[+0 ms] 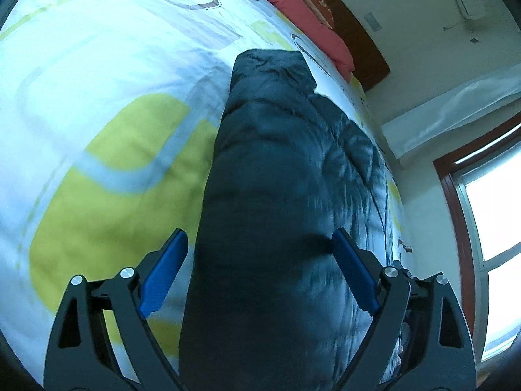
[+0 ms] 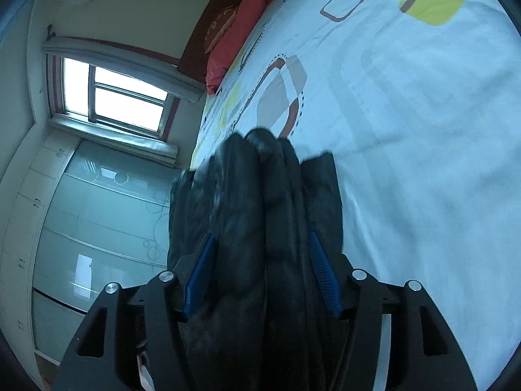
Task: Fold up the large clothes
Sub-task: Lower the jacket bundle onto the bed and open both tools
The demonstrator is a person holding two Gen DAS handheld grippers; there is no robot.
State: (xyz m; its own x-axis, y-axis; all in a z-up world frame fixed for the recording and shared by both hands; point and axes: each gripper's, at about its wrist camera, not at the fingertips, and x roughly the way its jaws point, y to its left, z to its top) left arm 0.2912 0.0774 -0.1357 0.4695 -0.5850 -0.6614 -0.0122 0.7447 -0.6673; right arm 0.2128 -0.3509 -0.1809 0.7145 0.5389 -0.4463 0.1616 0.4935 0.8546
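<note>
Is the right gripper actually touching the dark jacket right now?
Touching. The right wrist view shows the right gripper with both blue pads pressed into the bunched jacket.

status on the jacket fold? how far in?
Done: the dark padded jacket lies narrowed into a long strip on the bedsheet, so the lengthwise folds look finished. In hand: the right claw grips bunched layers; the left claw straddles the strip, not clearly clamped. Left: probably the crosswise fold and flattening.

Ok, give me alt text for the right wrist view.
The right gripper clamps a bunched dark padded jacket between blue pads. Beyond lies a white bedspread with yellow and brown shapes, red pillows and a window.
</note>
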